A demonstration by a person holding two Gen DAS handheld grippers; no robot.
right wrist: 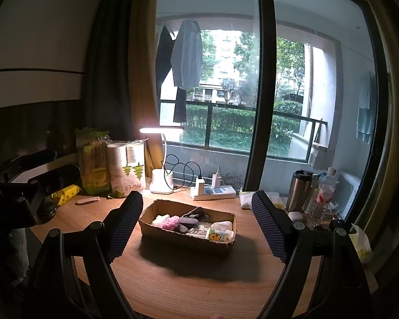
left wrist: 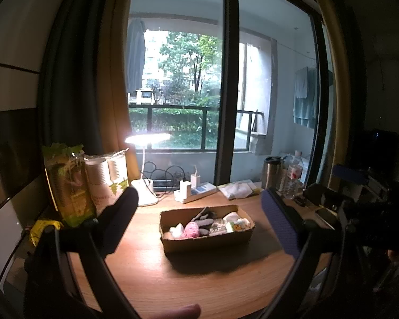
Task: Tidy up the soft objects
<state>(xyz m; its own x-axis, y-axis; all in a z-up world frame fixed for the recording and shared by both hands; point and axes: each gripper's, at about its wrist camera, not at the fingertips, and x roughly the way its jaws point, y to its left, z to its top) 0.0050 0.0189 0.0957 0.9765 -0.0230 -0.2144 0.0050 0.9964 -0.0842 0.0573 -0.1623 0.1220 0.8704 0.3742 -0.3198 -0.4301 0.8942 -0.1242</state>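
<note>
Above the table [right wrist: 199, 279], both grippers [left wrist: 199, 212] [right wrist: 196, 220] hang with jaws wide and empty; a careless dip could shove the light box [right wrist: 173, 232] or snag socks [right wrist: 170, 222].

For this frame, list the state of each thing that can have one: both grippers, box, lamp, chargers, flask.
Left gripper: open, empty.
Right gripper: open, empty.
Box: open-topped, holding soft items.
Lamp: on.
Chargers: plugged into the power strip.
Flask: upright, lid on.
</note>
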